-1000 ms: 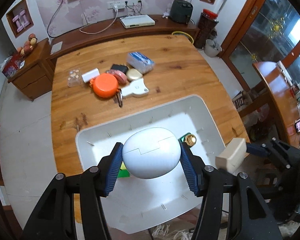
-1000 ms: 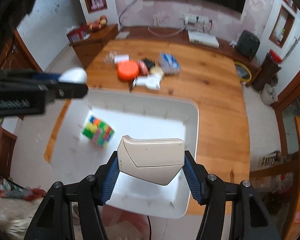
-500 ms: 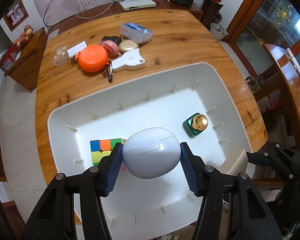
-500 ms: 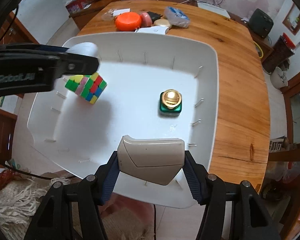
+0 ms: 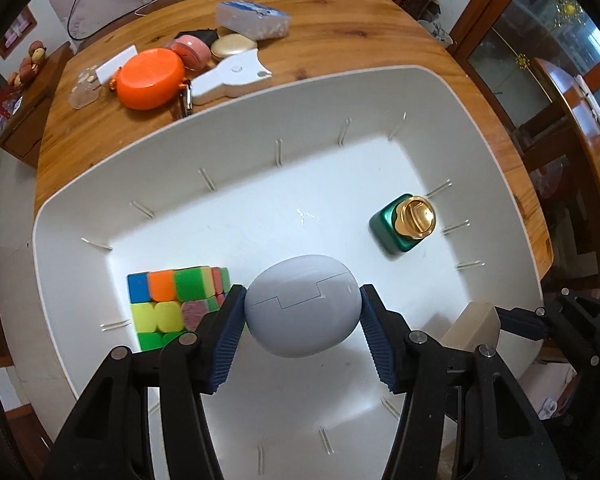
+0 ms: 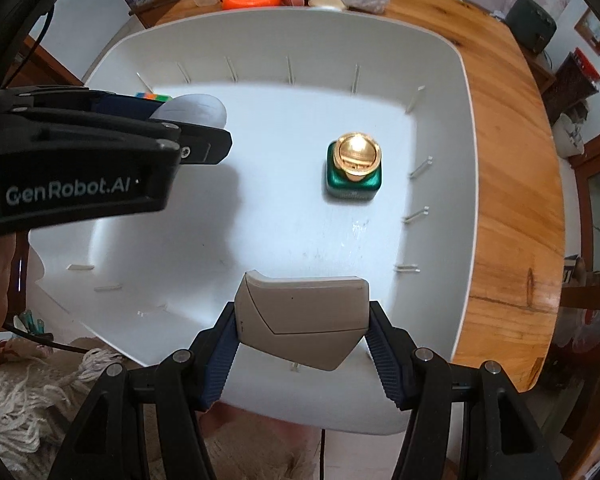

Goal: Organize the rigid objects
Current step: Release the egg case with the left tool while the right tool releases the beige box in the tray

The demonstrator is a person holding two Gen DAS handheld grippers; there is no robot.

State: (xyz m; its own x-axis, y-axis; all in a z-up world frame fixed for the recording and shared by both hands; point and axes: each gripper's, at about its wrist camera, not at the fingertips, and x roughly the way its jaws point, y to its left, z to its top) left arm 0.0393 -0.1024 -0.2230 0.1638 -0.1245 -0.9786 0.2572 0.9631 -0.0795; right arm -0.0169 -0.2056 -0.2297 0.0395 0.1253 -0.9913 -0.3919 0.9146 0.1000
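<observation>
Egg-shaped white case (image 5: 303, 305): long axis crosswise, spanning pad to pad; stepped seam faces camera. Left gripper (image 5: 303, 312) clamped on its ends, above white bin (image 5: 452, 92) floor, beside puzzle cube (image 5: 172, 300). Beige case (image 6: 302, 322): long axis crosswise, gripped by right gripper (image 6: 302, 332) near bin's near wall. Green bottle (image 6: 353, 174) with gold cap upright in bin.

I saw a white bin (image 5: 380, 92), a green bottle (image 5: 388, 232) with gold cap, a multicoloured cube (image 5: 168, 300), a pale grey-blue egg case (image 5: 304, 304), and a beige box (image 6: 304, 316).
</observation>
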